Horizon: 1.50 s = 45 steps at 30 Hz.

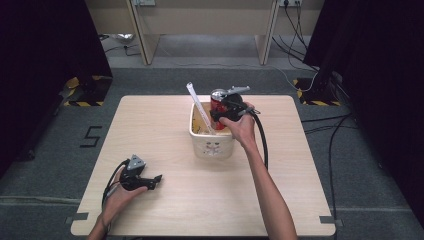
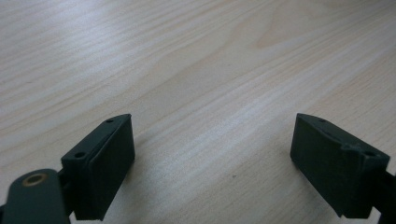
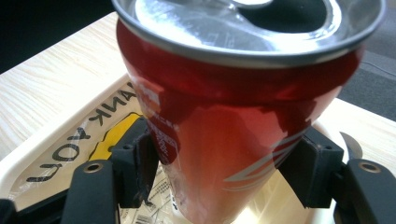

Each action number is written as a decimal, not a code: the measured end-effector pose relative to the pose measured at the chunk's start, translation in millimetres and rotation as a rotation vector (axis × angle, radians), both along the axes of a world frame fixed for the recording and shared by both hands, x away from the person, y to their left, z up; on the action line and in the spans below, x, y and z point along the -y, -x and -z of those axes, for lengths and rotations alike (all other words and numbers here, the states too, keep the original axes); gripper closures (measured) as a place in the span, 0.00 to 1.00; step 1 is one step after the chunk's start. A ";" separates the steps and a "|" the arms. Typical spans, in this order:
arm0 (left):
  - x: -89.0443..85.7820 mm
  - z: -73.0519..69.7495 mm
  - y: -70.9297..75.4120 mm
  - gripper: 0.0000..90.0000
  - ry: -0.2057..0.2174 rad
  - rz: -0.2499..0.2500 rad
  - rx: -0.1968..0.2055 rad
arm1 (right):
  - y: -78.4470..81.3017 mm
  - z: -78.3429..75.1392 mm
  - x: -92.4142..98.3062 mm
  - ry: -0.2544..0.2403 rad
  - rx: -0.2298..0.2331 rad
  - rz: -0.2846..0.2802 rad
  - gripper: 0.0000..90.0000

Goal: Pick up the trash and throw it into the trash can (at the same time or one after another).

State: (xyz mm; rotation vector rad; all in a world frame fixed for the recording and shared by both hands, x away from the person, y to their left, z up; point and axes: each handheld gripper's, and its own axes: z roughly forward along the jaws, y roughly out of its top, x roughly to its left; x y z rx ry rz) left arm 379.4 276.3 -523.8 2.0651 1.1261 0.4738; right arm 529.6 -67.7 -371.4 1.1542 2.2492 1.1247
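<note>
The red can (image 3: pixel 233 135) — smooth glossy metal with a silver rimmed top — is clamped between the matte black pads of the right gripper (image 3: pixel 224 172) and held tilted over the cream plastic bin (image 1: pixel 212 137), in which a long white stick (image 1: pixel 200 107) is propped. The left gripper (image 2: pixel 212 158) is held with jaws wide apart, nothing between them, low over the pale wood-grain table (image 2: pixel 187 60).
</note>
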 end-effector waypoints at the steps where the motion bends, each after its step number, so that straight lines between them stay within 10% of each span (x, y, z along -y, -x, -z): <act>1: 0.0 0.0 0.0 0.14 0.000 0.001 0.000 | 0.0 0.0 0.0 0.000 0.000 0.000 0.38; 30: 0.1 0.1 0.0 0.14 0.001 0.000 0.001 | 0.2 11.7 -3.7 0.025 -0.006 -0.003 0.37; 34: 0.1 0.1 0.0 0.14 0.002 -0.001 0.000 | 1.4 6.6 -2.1 0.004 0.010 0.007 0.23; 45: 0.1 0.1 0.0 0.14 0.002 -0.001 0.000 | 9.8 -17.7 15.4 -0.051 0.064 -0.006 0.24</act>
